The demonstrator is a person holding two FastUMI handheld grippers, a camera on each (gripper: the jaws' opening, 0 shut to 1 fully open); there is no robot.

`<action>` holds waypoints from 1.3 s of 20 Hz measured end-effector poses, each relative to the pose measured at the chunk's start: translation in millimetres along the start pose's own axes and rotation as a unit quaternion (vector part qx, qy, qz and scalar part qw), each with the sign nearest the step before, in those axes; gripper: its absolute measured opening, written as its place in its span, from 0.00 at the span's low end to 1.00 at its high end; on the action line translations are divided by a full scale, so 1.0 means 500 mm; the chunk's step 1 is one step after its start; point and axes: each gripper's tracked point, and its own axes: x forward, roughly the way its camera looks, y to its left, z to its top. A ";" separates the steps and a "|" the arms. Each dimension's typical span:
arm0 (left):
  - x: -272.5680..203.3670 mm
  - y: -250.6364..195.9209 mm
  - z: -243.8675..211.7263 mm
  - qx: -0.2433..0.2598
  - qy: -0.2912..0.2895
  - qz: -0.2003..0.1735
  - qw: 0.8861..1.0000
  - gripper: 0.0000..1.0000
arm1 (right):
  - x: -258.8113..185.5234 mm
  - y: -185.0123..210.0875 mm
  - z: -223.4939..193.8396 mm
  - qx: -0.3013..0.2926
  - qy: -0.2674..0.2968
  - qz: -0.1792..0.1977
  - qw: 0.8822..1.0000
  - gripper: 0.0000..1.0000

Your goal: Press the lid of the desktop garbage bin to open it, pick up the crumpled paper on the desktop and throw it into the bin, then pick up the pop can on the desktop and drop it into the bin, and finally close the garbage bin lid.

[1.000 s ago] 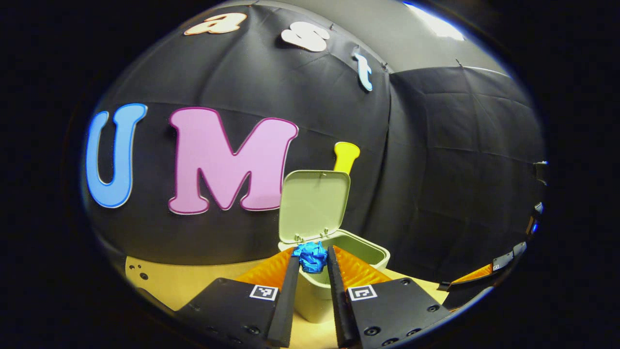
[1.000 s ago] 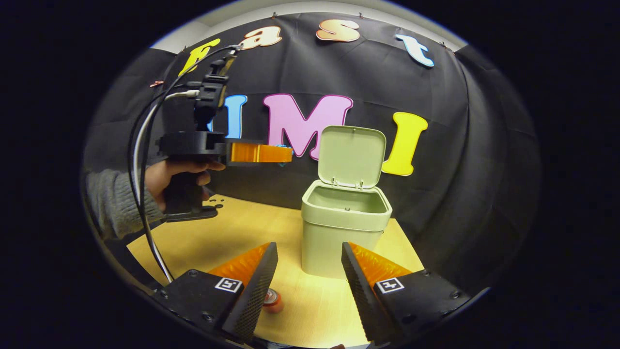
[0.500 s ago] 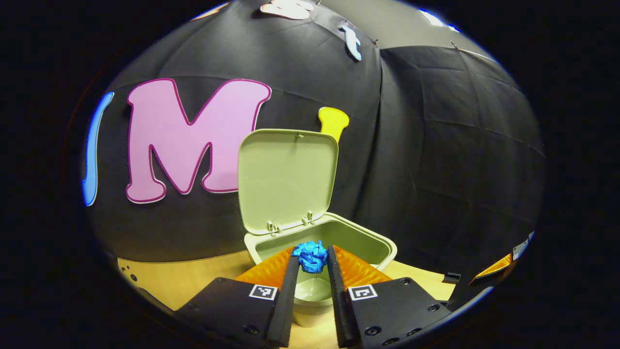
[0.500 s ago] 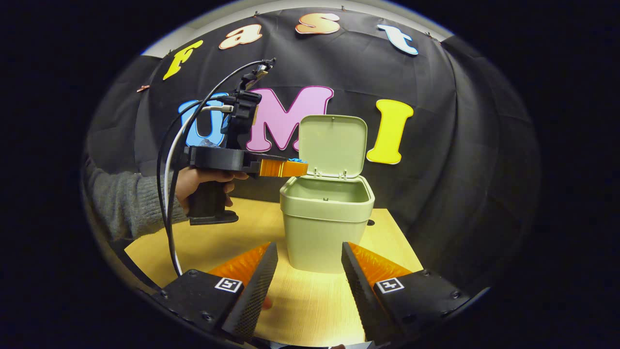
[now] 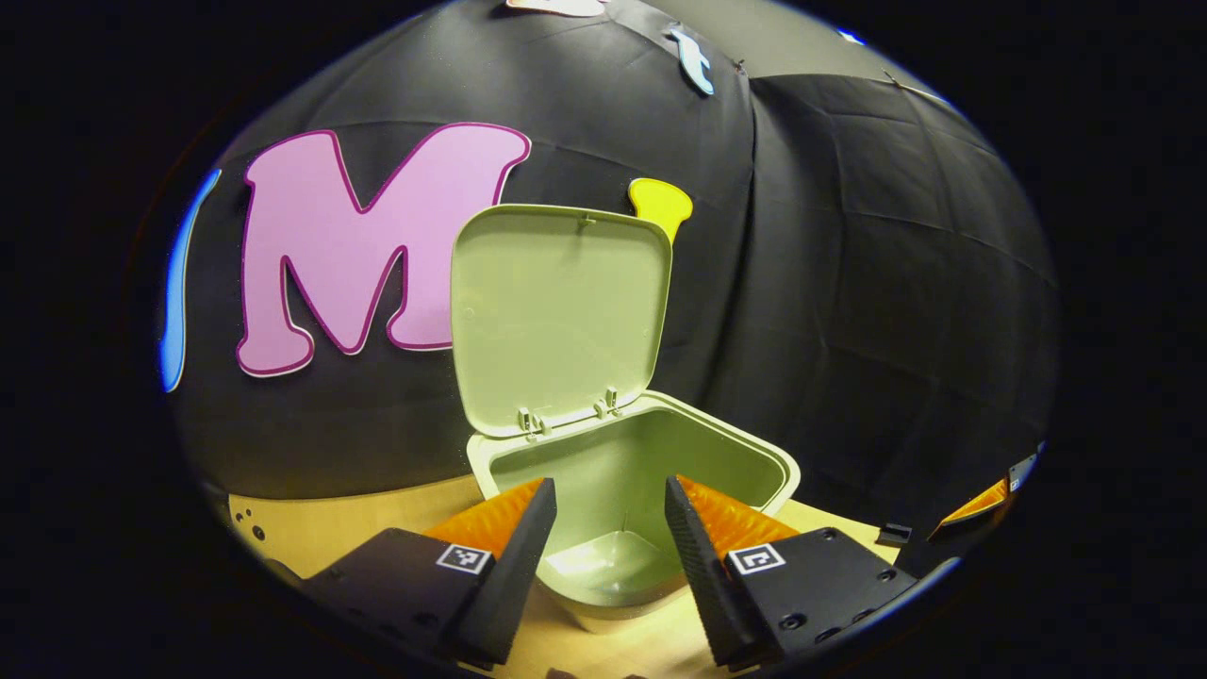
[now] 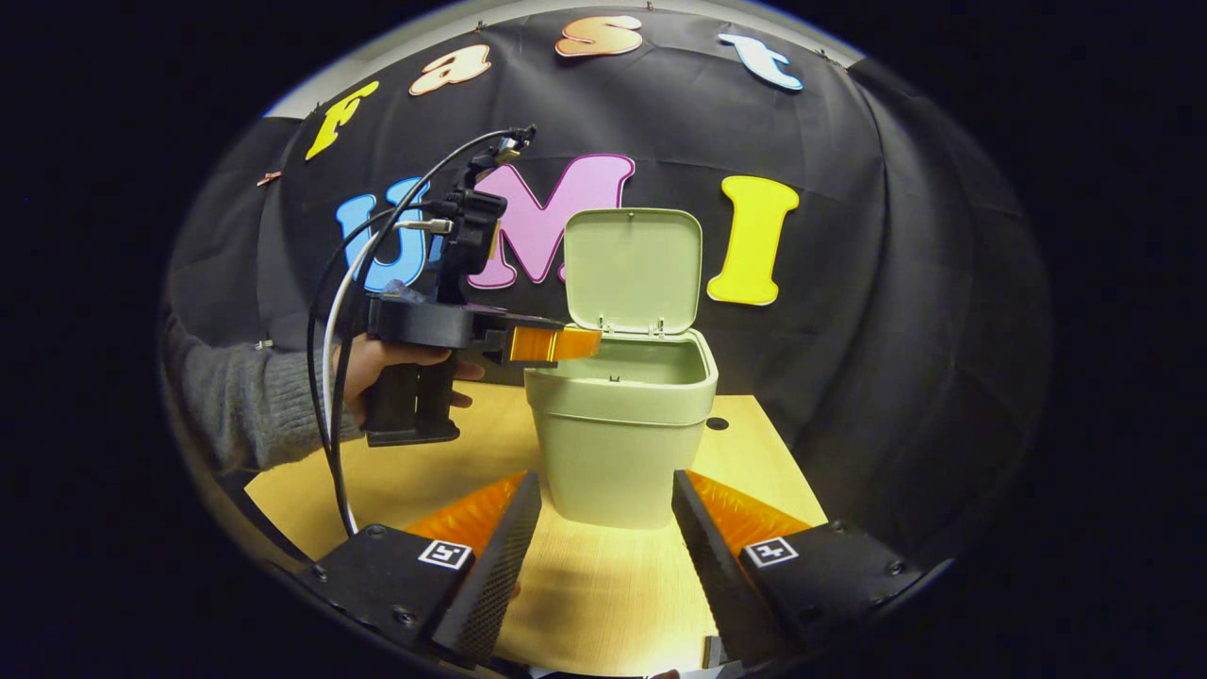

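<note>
**Left claw has let go of the paper over the open bin**

Half a second ago your left claw [image 5: 610, 528] pinched the blue crumpled paper between its fingers above the bin's mouth. Now those fingers stand spread apart with nothing between them, and the paper has gone from the claw. You look down past them into the bin [image 5: 735, 453]; its pale floor shows, but the near part of the inside is cut off by the fingers, so you cannot tell where the paper lies.

In the right gripper view, your left hand [image 6: 382, 363] holds that claw level at the bin's left rim, its fingers reaching over the opening. The lid [image 6: 633, 271] stands upright at the back. Your right claw [image 6: 603, 528] is spread wide, low over the table [image 6: 424, 467], with the bin's body just ahead between its fingers.

The pop can, seen a second ago by the right claw's left finger, is hidden now.

Bare table lies left of the bin; the table's right edge runs close beside it.
</note>
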 end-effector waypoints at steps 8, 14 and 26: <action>-0.144 0.072 0.045 0.010 -0.043 0.058 0.997 0.86 | -0.014 0.068 -0.009 -0.003 -0.001 0.028 1.000 0.93; -0.294 0.103 0.052 0.010 -0.064 0.094 0.993 0.87 | -0.005 0.158 -0.077 -0.009 0.030 0.071 0.997 0.95; -0.548 0.219 -0.063 -0.054 -0.048 0.177 0.982 0.87 | 0.074 0.263 -0.222 -0.048 0.105 0.120 0.986 0.96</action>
